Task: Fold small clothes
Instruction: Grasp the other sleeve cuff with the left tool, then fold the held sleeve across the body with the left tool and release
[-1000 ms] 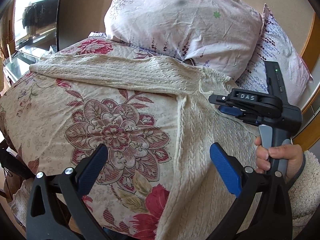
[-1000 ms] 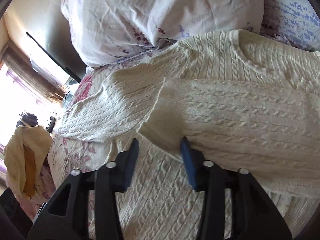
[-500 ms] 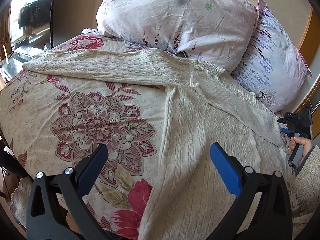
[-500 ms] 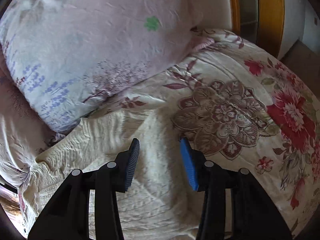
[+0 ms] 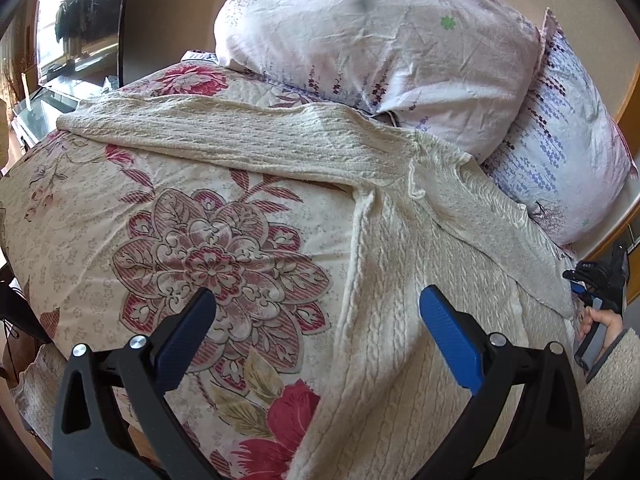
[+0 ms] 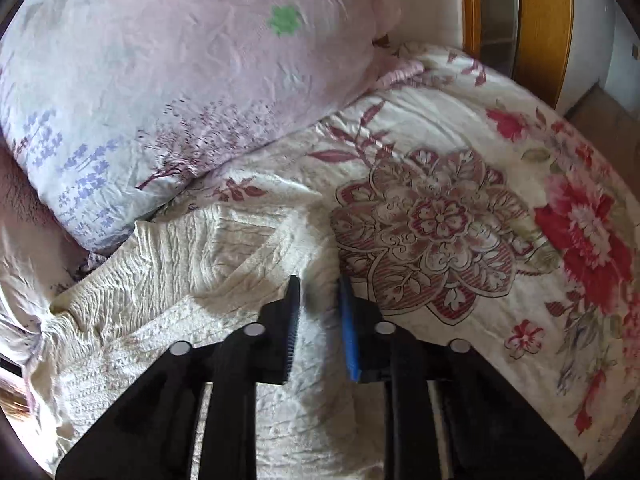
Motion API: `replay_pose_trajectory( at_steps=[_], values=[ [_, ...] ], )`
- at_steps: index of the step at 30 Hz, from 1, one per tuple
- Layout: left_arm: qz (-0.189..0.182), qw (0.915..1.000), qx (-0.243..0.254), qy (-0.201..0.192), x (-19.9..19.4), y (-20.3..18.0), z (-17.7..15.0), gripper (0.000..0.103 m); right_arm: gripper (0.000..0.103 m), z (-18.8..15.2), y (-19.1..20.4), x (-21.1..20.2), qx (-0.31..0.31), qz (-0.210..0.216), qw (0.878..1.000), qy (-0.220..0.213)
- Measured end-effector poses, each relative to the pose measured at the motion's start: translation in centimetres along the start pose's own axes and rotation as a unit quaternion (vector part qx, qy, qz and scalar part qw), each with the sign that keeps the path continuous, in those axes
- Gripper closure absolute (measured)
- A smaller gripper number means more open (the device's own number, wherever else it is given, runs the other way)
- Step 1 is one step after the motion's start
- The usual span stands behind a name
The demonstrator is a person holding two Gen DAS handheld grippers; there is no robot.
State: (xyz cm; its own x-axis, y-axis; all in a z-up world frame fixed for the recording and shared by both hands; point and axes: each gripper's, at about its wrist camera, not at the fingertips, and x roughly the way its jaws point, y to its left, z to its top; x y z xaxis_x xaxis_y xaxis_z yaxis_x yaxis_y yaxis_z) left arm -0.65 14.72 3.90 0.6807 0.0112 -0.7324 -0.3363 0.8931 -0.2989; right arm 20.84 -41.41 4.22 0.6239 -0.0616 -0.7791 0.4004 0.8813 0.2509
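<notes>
On a floral bedspread (image 5: 120, 208) below two pillows, a cream cable-knit sweater (image 5: 400, 320) lies spread; both grippers, left (image 5: 316, 320) wide open, right (image 6: 318, 328) half-open, hover empty, and a shallow pinch could drag the knit askew.

The sweater (image 5: 400, 320) is rough cable-knit cream wool. The bedspread (image 5: 140, 220) is smooth printed cloth. 2 pillows (image 5: 380, 40) show crinkled matt cotton. The tongs (image 5: 316, 332) have ribbed blue plastic pads.

- Bed (image 5: 80, 216) with a floral cover, two pale flowered pillows (image 5: 380, 48) at its head.
- Beige wall (image 5: 176, 8) behind.
- Bright window (image 5: 76, 28) at far left.
- Wooden door frame (image 6: 544, 20), floor (image 6: 600, 120) beside it.
</notes>
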Motion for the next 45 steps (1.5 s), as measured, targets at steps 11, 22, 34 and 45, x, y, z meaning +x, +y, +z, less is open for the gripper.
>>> replay_pose_trajectory(
  at_steps=[11,22,34,45],
  values=[
    [0.002,0.9942,-0.107,0.009,3.0,4.4,5.9,0.002,0.048,-10.3,16.6,-3.0,-0.268,0.163,0.949,0.026],
    [-0.072,0.9503,-0.302,0.018,6.5,9.1,8.0,0.023,0.032,-11.1,15.9,-4.8,-0.255,0.185,0.946,0.070],
    [-0.125,0.8611,-0.493,-0.011,8.3,14.3,8.1,0.062,0.031,-10.0,8.7,-5.5,-0.195,0.169,0.962,0.087],
    [-0.132,0.8429,-0.521,-0.026,8.8,16.7,8.5,0.096,0.031,-9.9,7.2,-6.7,-0.189,0.165,0.965,0.071]
  ],
)
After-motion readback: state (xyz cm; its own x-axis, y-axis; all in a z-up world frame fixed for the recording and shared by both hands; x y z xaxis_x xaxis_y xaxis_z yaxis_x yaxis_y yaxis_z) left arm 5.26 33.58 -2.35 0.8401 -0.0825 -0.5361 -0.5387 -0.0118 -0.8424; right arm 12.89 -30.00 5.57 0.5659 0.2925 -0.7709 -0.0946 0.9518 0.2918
